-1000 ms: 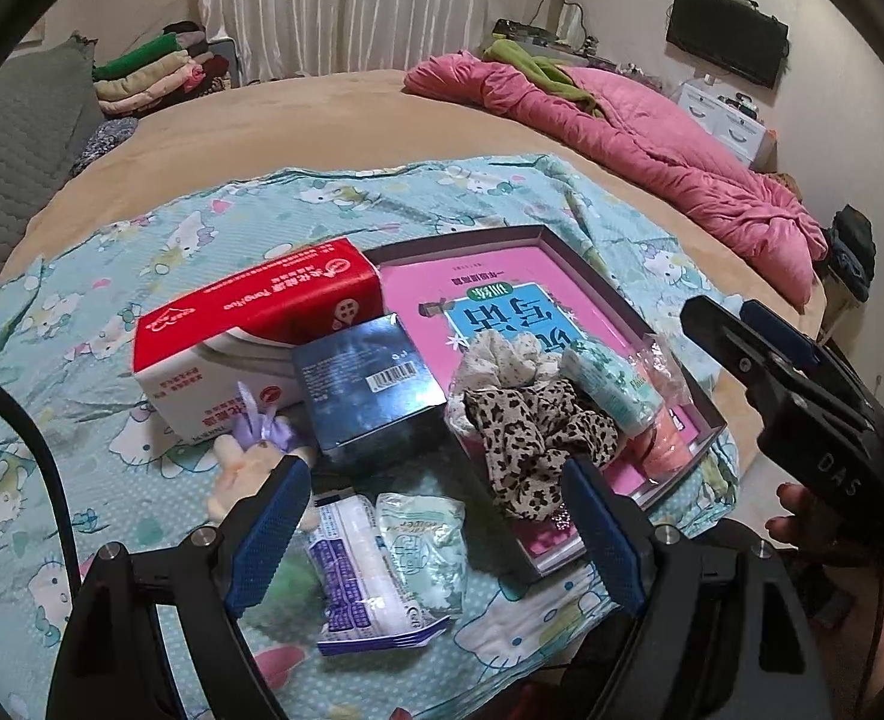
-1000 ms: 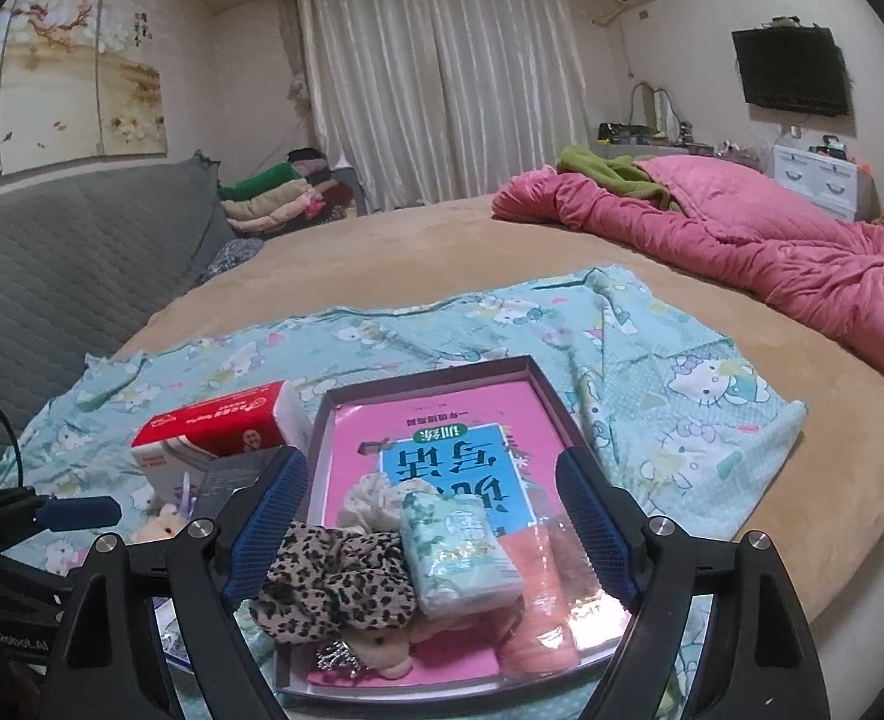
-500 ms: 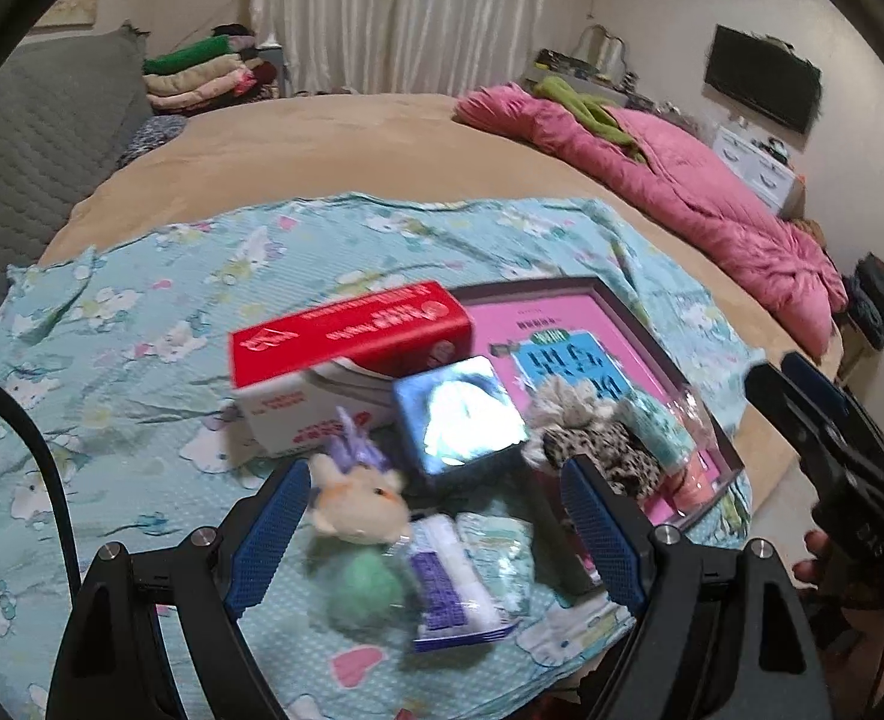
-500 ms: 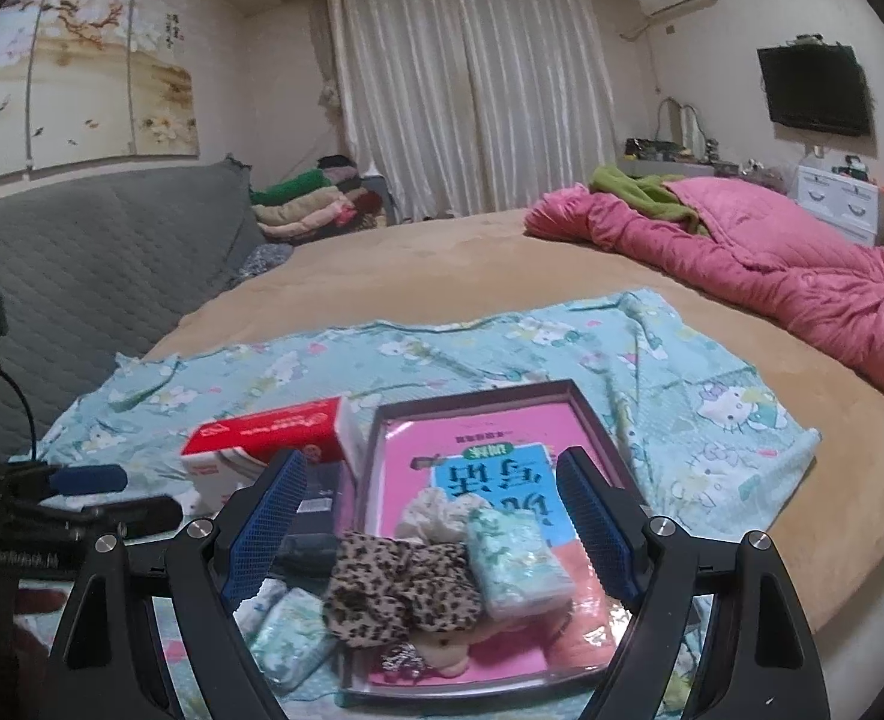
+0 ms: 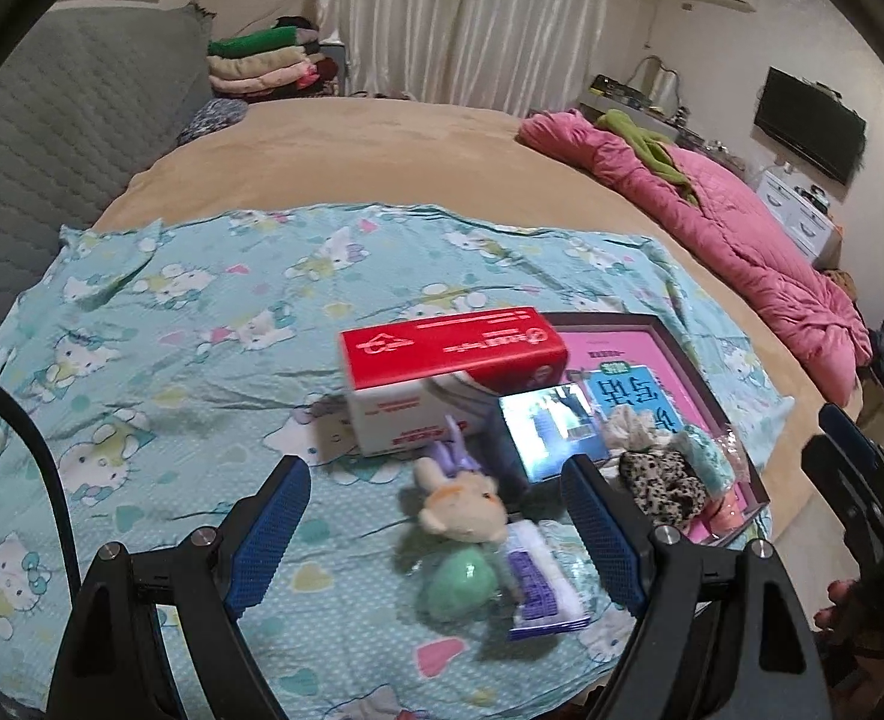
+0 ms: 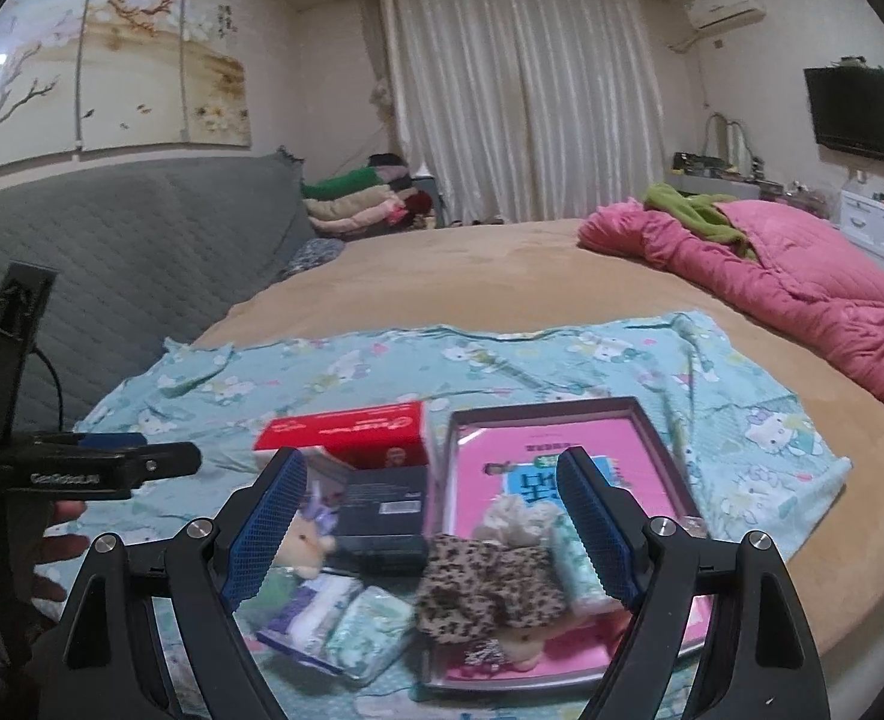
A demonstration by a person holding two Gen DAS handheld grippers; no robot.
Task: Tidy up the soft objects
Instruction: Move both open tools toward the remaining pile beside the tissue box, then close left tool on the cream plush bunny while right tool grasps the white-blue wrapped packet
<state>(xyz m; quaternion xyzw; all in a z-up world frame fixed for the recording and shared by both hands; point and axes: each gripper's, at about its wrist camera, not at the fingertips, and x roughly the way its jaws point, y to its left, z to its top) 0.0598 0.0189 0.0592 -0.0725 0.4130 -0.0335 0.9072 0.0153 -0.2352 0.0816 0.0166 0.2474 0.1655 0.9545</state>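
Observation:
A pink tray (image 5: 670,348) (image 6: 484,438) lies on a Hello Kitty cloth and holds a leopard scrunchie (image 5: 661,480) (image 6: 484,582), a white scrunchie (image 6: 514,513), a green tissue pack (image 6: 574,558) and a small plush (image 6: 523,642). Left of the tray lie a cream plush doll with a green body (image 5: 463,504) (image 6: 300,540), a purple-white tissue pack (image 5: 541,585) (image 6: 309,612) and a green pack (image 6: 369,624). My left gripper (image 5: 435,534) is open and empty above the doll. My right gripper (image 6: 426,531) is open and empty above the tray's near end.
A red-white tissue box (image 5: 448,366) (image 6: 351,435) and a dark blue box (image 5: 550,432) (image 6: 381,504) stand beside the tray. A pink quilt (image 5: 712,222) lies at far right. The grey headboard (image 6: 111,252) is on the left. The bed edge is near the tray.
Both grippers have pulled back and up; the objects look smaller. The left view has swung left, so the doll now sits between its fingers. Nothing was taken hold of.

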